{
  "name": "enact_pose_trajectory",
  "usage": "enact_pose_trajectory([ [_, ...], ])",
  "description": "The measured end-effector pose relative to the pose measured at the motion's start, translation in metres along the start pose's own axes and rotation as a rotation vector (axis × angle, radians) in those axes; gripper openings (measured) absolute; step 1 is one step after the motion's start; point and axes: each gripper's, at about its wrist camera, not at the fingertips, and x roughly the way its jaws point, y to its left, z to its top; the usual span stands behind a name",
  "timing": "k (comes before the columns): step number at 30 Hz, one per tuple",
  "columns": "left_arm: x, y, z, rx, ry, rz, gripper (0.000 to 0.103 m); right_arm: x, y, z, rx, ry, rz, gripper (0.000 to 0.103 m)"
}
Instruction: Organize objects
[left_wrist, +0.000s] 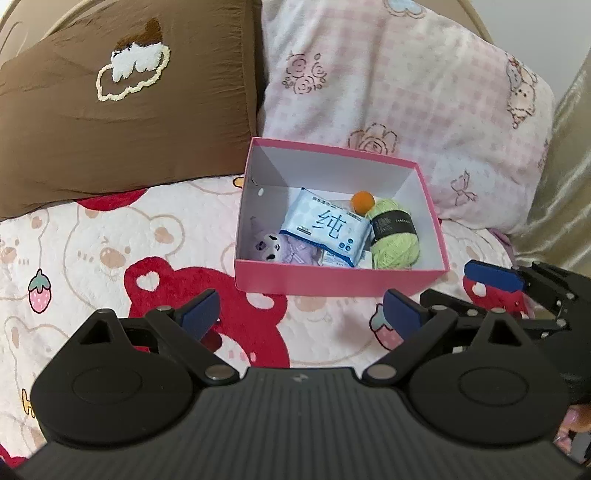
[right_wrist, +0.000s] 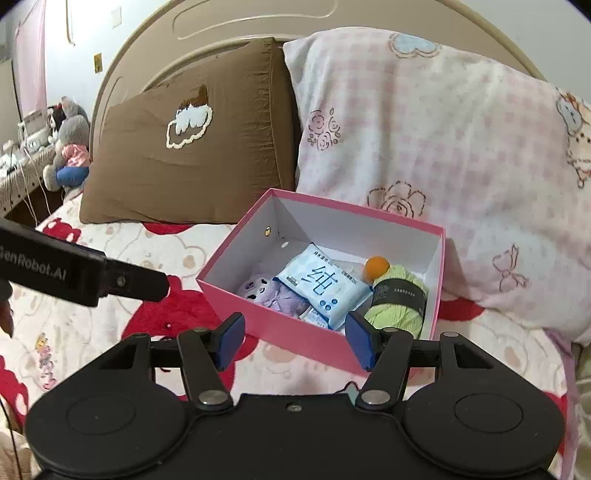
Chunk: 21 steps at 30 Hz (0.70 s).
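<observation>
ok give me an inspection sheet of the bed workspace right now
surface: bear-print quilted bedspread, box resting on it
job's things: pink cardboard box holding green yarn ball, blue-white tissue pack, purple plush toy, small orange ball
clutter: nothing seen
grippers: left gripper open, empty; right gripper open, empty
cables: white cords by bedside
surroundings: brown pillow, pink checked pillow, beige headboard
</observation>
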Motion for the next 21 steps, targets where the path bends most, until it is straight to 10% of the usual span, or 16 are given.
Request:
enact_pose_trajectory([
  [11,-0.008,-0.009,-0.022,-0.004,0.017,-0.041,0.1,-0.021,-0.005,-0.017,0.041,0.027,-0.004,0.068],
  [16,-0.015,-0.021,-0.033,0.066,-0.017,-0.017,0.102,-0.022,-0.013,-0.02,0.08,0.057,-0.018,0.095],
  [21,-0.014,-0.026,-0.037,0.07,0.007,0.004,0.103,-0.017,-0.023,-0.025,0.144,0.088,-0.041,0.098],
])
